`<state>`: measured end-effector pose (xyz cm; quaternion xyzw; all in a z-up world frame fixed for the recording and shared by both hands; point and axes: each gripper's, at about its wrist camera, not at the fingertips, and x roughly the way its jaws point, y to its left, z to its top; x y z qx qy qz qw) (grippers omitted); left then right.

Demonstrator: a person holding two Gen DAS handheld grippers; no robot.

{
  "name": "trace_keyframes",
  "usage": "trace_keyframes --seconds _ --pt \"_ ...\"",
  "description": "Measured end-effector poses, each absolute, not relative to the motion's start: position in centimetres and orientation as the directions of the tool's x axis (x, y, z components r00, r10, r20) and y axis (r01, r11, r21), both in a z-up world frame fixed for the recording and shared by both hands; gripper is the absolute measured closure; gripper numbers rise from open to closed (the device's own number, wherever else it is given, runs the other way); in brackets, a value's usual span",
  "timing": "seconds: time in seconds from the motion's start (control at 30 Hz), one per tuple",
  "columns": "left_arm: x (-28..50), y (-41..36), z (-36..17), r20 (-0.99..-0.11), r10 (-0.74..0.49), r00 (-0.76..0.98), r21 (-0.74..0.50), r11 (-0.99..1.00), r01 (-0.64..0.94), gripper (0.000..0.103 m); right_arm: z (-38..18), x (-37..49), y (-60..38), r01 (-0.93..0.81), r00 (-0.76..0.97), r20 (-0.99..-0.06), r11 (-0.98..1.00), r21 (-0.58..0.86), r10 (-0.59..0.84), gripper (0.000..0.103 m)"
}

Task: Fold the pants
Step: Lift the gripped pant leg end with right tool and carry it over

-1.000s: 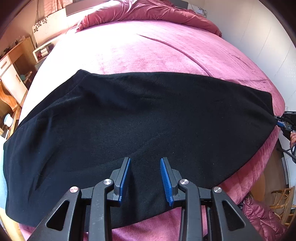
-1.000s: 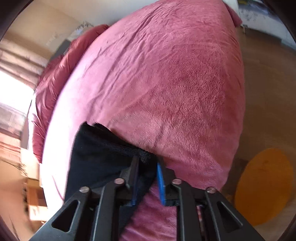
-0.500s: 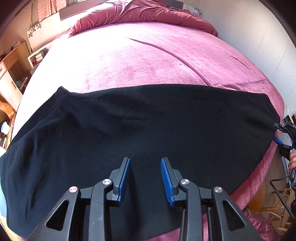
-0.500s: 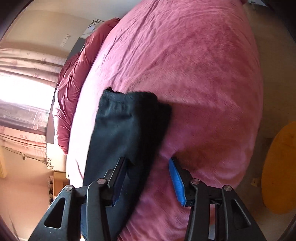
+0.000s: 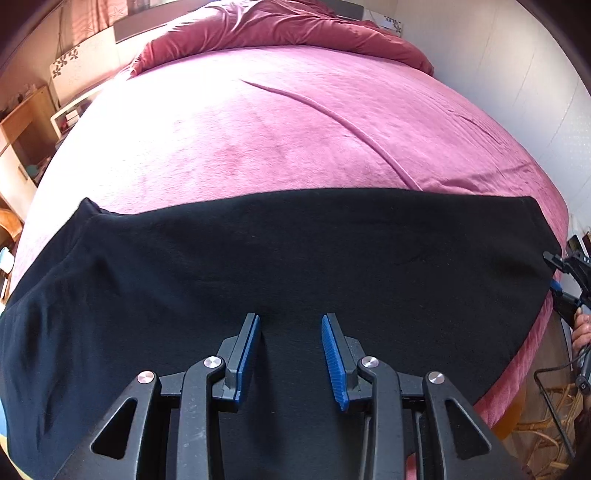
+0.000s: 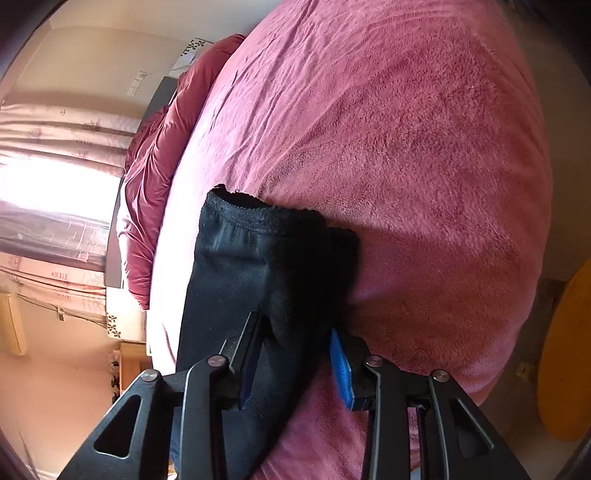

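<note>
The black pants (image 5: 295, 266) run off the left wrist view's left edge and under the left tongs (image 5: 291, 354) at the bottom, so their near hem is hidden. At the pants' right end, the right tongs (image 5: 565, 284) are cut by the frame's rim. In the right wrist view, the closing right tongs cover the cloth between them, so contact cannot be told.

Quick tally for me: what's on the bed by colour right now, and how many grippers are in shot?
Black: 1, the black fleece pants, laid flat across the bed.
Pink: 1, the pink plush bedspread.
Dark red: 1, the dark red rumpled duvet at the head end.
Grippers: 2, left gripper with jaws apart, right gripper closing around the pants' waistband end.
Total: 5.
</note>
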<state>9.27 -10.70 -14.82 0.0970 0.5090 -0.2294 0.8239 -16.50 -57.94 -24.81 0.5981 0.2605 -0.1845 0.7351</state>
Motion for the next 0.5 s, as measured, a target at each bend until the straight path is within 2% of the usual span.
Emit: trace_keyframes --seconds 0.13,0.23,0.5 --pt "8.4 -11.8 -15.5 -0.885 -0.283 0.370 -0.073 0.868 0.490 0.068 -24.6 -15.6 -58.0 0.582 0.797 -0.603 0.218 0.783 0.037 0.064" --pt "8.0 -11.8 -15.7 -0.885 -0.285 0.367 -0.076 0.869 0.490 0.067 -24.1 -15.0 -57.3 0.592 0.785 -0.618 0.242 0.768 0.040 0.085" --pt "7.9 -11.5 -15.5 -0.882 -0.306 0.358 -0.107 0.871 0.480 0.067 -21.8 -14.0 -56.9 0.592 0.778 -0.627 0.283 0.754 0.042 0.087"
